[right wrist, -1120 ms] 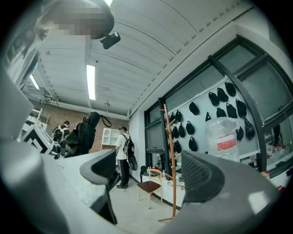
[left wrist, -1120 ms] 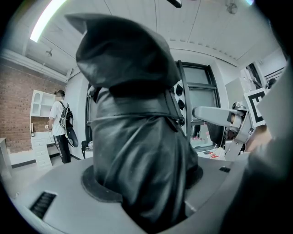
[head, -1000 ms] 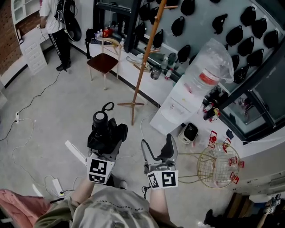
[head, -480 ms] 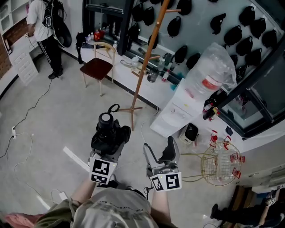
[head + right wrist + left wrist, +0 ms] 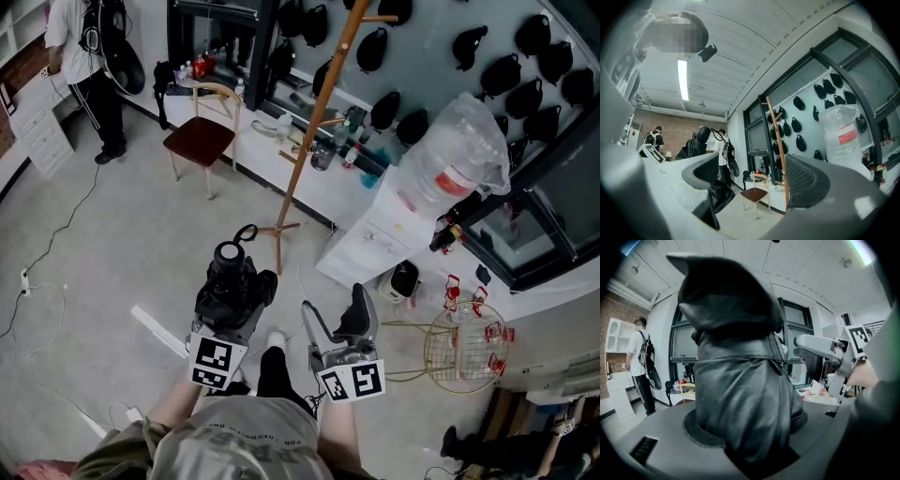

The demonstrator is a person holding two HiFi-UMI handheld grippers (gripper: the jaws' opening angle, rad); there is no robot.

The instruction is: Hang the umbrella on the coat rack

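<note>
A folded black umbrella (image 5: 232, 281) stands upright between the jaws of my left gripper (image 5: 228, 298), which is shut on its bundled fabric. Its wrist loop (image 5: 246, 232) sticks out at the top. In the left gripper view the umbrella (image 5: 740, 380) fills the middle and hides the jaw tips. The wooden coat rack (image 5: 316, 131) stands ahead of the umbrella, its foot (image 5: 277, 229) just beyond the loop. My right gripper (image 5: 336, 317) is beside the left one, open and empty. Between its jaws in the right gripper view (image 5: 752, 176) I see the coat rack pole (image 5: 777, 140).
A red-seated chair (image 5: 200, 138) stands left of the rack. A water dispenser (image 5: 412, 206) and a gold wire basket (image 5: 462, 347) are to the right. A person (image 5: 89, 56) stands at the far left. Cables (image 5: 37, 291) lie on the floor. Dark caps (image 5: 469, 47) hang on the wall.
Both grippers have been carried closer to the coat rack, the umbrella still in the left one. A leg and shoe now show between the grippers.
</note>
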